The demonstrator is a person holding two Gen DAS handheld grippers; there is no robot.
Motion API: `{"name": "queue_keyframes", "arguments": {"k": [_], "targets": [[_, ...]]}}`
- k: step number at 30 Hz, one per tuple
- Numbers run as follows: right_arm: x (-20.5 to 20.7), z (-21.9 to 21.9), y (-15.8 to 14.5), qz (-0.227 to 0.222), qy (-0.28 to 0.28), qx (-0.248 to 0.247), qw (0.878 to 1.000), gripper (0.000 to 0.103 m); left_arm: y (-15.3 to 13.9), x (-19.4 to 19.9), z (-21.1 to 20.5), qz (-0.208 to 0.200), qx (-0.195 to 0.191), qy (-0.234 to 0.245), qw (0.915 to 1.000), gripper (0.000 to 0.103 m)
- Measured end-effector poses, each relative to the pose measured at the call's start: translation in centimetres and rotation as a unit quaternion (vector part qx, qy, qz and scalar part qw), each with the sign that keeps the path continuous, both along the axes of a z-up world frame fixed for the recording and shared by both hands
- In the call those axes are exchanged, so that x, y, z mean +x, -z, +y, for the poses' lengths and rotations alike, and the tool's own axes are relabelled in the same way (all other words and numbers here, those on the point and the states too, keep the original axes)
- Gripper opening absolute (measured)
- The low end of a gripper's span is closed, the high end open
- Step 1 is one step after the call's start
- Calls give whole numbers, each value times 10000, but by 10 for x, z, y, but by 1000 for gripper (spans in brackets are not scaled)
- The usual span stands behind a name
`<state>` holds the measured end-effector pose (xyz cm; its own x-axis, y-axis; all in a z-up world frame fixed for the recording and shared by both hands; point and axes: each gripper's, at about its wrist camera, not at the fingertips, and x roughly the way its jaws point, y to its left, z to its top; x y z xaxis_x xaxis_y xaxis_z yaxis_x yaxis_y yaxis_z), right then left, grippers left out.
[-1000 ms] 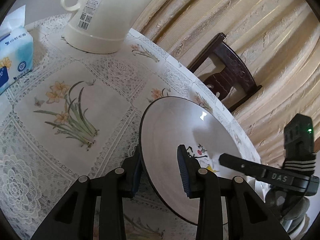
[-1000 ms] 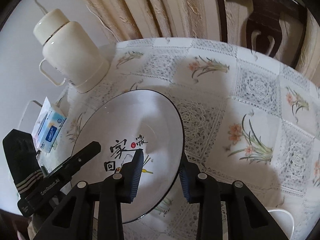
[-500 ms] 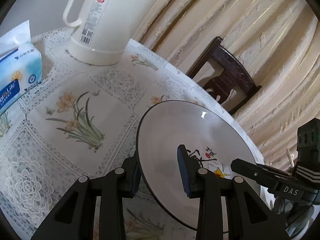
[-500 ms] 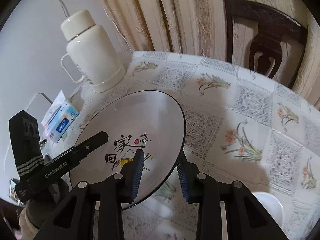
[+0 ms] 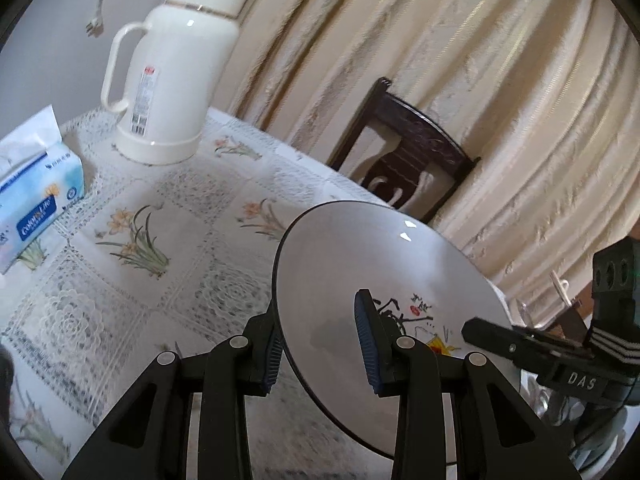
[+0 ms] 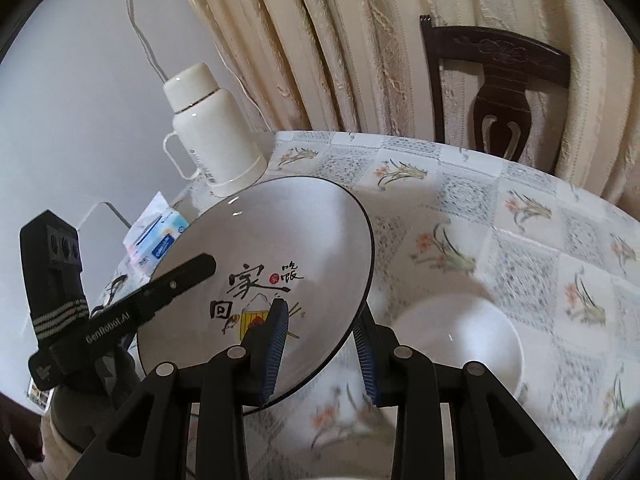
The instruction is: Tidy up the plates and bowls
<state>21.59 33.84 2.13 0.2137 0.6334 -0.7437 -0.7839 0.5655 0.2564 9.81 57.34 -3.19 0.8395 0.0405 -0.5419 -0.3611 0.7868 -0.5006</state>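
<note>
1. Plate (image 5: pixel 352 280), white with a dark rim and painted characters, is held tilted in the air above the floral tablecloth (image 5: pixel 132 240).
2. Left gripper (image 5: pixel 320 344) is clenched on one edge of it.
3. Right gripper (image 6: pixel 320 344) is clenched on the opposite edge.
4. White bowl (image 6: pixel 460 340) sits on the cloth just right of the plate.
5. White thermos (image 5: pixel 172 80) and tissue pack (image 5: pixel 36 200) stand further back.

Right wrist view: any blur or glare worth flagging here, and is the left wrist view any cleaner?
Right wrist view: the tablecloth under the plate is smeared, small glints on the plate's far rim, fisheye bending at the edges. Left wrist view: slightly soft throughout, two bright glints on the plate, curtain bowed by the lens.
</note>
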Motion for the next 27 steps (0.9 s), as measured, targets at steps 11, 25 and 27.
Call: {"name": "queue_keyframes", "arguments": {"k": [11, 25, 27], "targets": [[-33, -72, -15, -72, 251, 285, 9993, 35, -22, -24, -64, -18, 259, 392, 9989, 34], [-64, -163, 20, 509, 614, 453, 9958, 36, -17, -54, -150, 347, 549, 1054, 9923, 34], [-69, -175, 24, 547, 665, 465, 9952, 36, -15, -57, -160, 400, 589, 1138, 9910, 34]]}}
